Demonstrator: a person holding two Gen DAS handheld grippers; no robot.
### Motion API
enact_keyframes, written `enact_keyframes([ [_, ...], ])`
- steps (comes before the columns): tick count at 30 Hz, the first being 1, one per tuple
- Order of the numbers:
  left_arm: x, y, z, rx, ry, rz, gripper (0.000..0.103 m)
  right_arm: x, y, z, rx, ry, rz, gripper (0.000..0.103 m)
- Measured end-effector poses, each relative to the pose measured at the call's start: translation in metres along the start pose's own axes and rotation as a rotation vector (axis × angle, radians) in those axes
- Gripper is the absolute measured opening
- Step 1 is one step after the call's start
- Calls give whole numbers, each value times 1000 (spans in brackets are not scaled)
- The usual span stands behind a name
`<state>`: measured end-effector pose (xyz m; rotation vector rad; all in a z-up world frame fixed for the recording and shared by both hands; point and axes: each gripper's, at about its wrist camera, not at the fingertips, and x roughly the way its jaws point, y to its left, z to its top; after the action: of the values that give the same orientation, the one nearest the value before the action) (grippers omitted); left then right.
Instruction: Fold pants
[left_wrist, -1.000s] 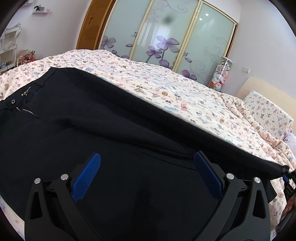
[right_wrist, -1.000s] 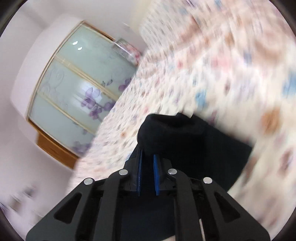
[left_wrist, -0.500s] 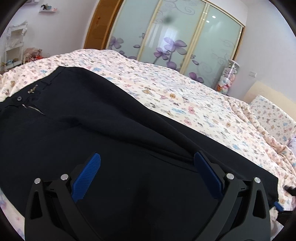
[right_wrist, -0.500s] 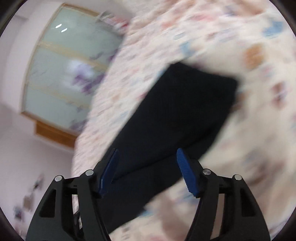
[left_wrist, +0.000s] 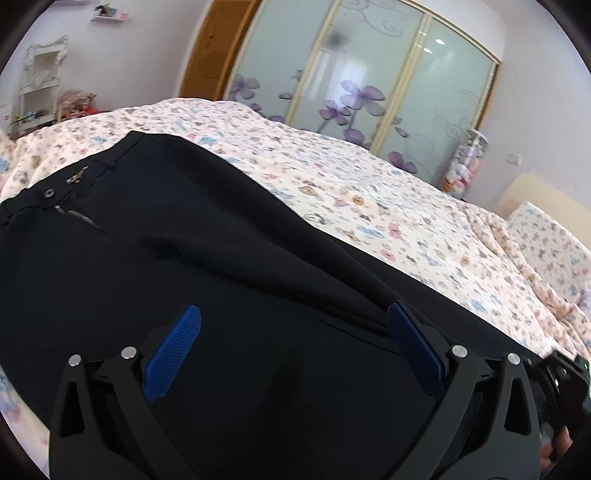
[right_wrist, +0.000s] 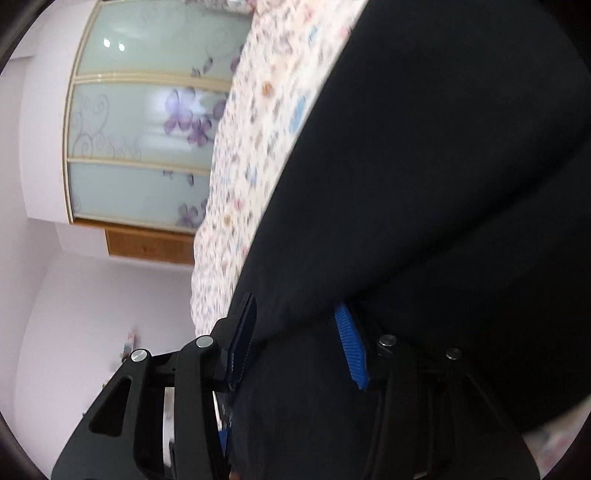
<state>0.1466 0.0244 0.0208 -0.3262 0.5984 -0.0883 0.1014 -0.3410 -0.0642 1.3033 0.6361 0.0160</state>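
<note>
Your black pants (left_wrist: 207, 258) lie spread out on the bed (left_wrist: 369, 192), and they fill most of what you see from the left wrist. At the far left is the waistband, with a small round metal button (left_wrist: 49, 192) and a short silver zipper (left_wrist: 79, 218) just below it. The cloth looks smooth, dark and soft. A long raised fold runs from the waist toward the right, where one layer lies on top of another.

Your left gripper (left_wrist: 291, 347) hangs over the middle of the pants. Its jaws are spread wide and hold nothing. The fingers are black plastic with blue ribbed pads (left_wrist: 173, 350).

The bed cover is pale pink with tiny flowers and little animal shapes, and it looks puffy and a bit wrinkled. Behind it stands a wardrobe (left_wrist: 369, 81) with frosted glass doors, gold strips and purple flowers.

From the right wrist, the pants (right_wrist: 443, 184) fill the right side and are blurry. Your right gripper (right_wrist: 295, 343) has its jaws apart, with dark cloth lying between the blue pads (right_wrist: 351, 350). They are not pinching it.
</note>
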Motion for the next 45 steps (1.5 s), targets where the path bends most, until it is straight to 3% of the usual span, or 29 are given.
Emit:
enact_keyframes([
  [4, 5, 4, -1, -34, 40, -63, 101, 6, -3, -3, -22, -44, -40, 4],
  [8, 12, 11, -2, -86, 67, -84, 101, -14, -11, -15, -69, -85, 42, 4],
  [13, 12, 30, -1, -211, 70, -139, 101, -24, -15, -28, -106, -74, 33, 4],
  [17, 11, 49, 27, -248, 67, -136, 101, -20, -19, -25, -98, -44, 7, 4],
  [19, 29, 60, 58, -210, 121, -101, 101, -15, -16, -30, -91, -34, 5, 4],
  [22, 67, 79, 99, -231, 220, -47, 101, -10, -14, -28, -87, -15, 3, 4],
  [24, 100, 94, 127, -278, 299, 24, 101, -11, -14, -30, -90, -11, -7, 4],
  [26, 131, 108, 152, -306, 340, 152, 100, -12, -13, -30, -100, -7, -19, 4],
  [30, 176, 121, 178, -316, 392, 319, 88, 13, 1, -23, -104, 11, -27, 4],
  [35, 202, 135, 185, -413, 359, 396, 84, 17, 3, -19, -107, 33, -26, 4],
  [36, 206, 137, 186, -421, 349, 416, 81, 18, 2, -17, -101, 40, -22, 4],
  [37, 208, 140, 186, -418, 339, 431, 66, 18, 2, -16, -99, 44, -19, 4],
  [38, 209, 142, 186, -412, 334, 440, 37, 19, 2, -15, -101, 46, -20, 4],
  [40, 206, 151, 186, -437, 324, 338, 8, 23, 4, -15, -119, 45, -30, 4],
  [45, 151, 158, 178, -462, 207, 290, 7, 26, 7, -11, -137, 39, -23, 4],
])
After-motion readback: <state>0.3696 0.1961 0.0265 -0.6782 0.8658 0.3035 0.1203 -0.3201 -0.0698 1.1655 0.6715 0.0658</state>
